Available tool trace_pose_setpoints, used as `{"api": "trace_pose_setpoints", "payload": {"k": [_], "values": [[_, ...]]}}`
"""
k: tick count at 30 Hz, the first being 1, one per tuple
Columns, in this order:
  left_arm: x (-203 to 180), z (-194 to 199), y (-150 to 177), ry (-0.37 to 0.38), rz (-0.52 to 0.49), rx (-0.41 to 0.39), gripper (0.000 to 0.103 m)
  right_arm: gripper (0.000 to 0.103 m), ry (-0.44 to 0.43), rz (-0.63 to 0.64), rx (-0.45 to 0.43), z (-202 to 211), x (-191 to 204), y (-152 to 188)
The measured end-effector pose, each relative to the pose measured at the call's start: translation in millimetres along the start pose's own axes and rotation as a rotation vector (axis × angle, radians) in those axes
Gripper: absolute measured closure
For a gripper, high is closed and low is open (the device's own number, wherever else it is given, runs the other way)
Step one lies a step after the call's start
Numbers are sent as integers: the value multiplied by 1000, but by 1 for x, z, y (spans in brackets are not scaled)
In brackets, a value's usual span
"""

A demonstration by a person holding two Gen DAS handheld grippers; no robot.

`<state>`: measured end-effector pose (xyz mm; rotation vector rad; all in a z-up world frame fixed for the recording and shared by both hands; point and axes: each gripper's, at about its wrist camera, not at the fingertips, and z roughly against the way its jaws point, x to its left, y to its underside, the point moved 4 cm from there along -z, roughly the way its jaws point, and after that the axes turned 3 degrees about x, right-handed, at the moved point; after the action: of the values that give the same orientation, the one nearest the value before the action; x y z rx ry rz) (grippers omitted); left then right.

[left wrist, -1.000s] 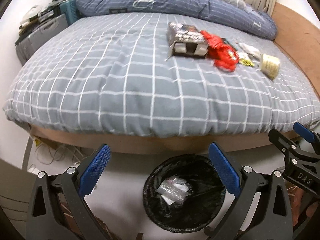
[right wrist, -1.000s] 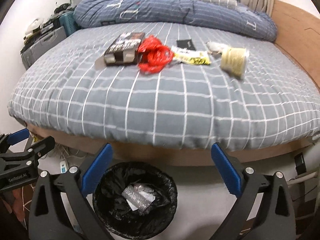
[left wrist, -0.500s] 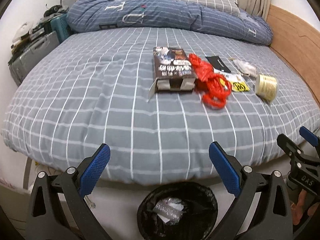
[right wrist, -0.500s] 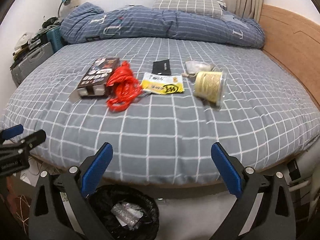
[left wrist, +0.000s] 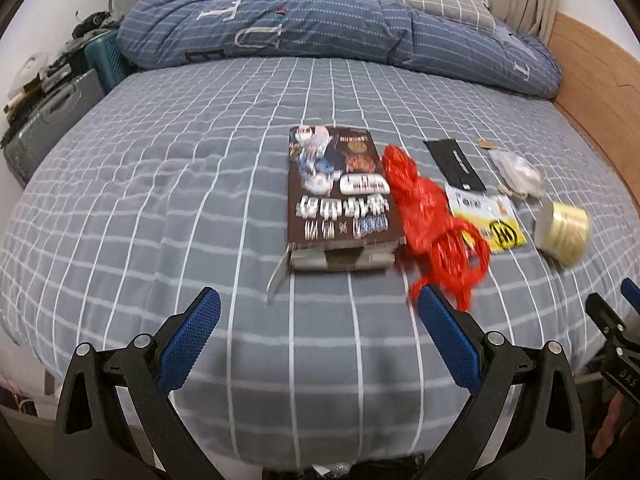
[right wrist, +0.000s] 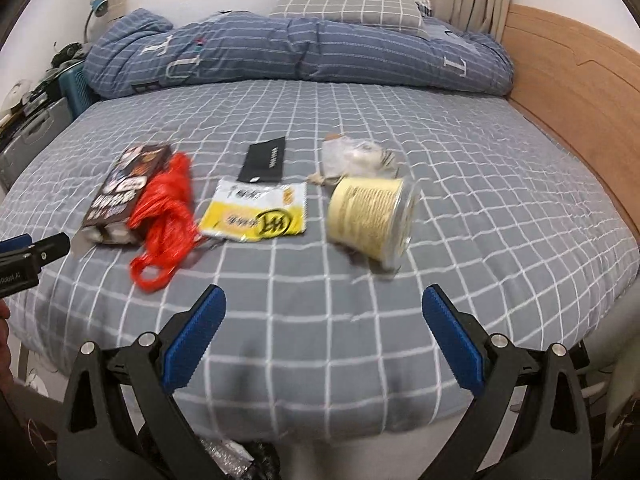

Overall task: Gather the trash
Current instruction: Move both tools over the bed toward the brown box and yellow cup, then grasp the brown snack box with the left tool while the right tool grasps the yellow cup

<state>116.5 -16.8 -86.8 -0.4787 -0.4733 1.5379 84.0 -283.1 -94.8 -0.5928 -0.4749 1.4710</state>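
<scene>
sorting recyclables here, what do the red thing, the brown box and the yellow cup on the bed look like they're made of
Red bag: thin plastic film, slightly glossy; it crumples and has loop handles.
Brown box: printed cardboard, probably; the open end shows dull grey flaps.
Yellow cup: looks like paper with a printed matt wall and a clear plastic lid, though blur leaves that open.

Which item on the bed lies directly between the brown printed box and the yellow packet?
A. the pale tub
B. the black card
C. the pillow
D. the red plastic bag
D: the red plastic bag lies against the brown printed box, with the yellow packet on its other side.
</scene>
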Motion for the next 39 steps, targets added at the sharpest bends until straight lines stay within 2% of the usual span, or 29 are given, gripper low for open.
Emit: {"api": "trace_pose_setpoints", "payload": {"k": [8,10,19,20,23,25,29,32,36,38,39], "values": [[-10,-39,-42,-28,-9,35,6,8,23,-34,13,-30,-19,-33],[-10,-52,-51,-16,1,76,6,8,44,-46,23,-36,-22,-41],[-9,-87,-66,-33,15,149,6,8,50,-100,98,-70,-26,-61],[-10,-90,-66,-26,19,155,5,8,47,-114,107,-73,-27,-62],[-3,-99,-63,54,104,200,5,8,38,-121,133,-81,-27,-64],[-1,-99,-62,67,139,212,5,8,31,-126,142,-84,-26,-64],[-12,-91,-63,27,66,185,6,8,16,-125,159,-90,-21,-64],[-15,-94,-64,-20,42,194,6,9,17,-129,165,-94,-20,-62],[-14,-101,-61,-42,39,209,6,15,22,-145,167,-96,-22,-62],[-14,-100,-60,-37,35,213,13,22,34,-143,165,-95,-23,-63],[-16,-101,-60,-38,33,222,13,25,41,-145,165,-96,-24,-64]]}}
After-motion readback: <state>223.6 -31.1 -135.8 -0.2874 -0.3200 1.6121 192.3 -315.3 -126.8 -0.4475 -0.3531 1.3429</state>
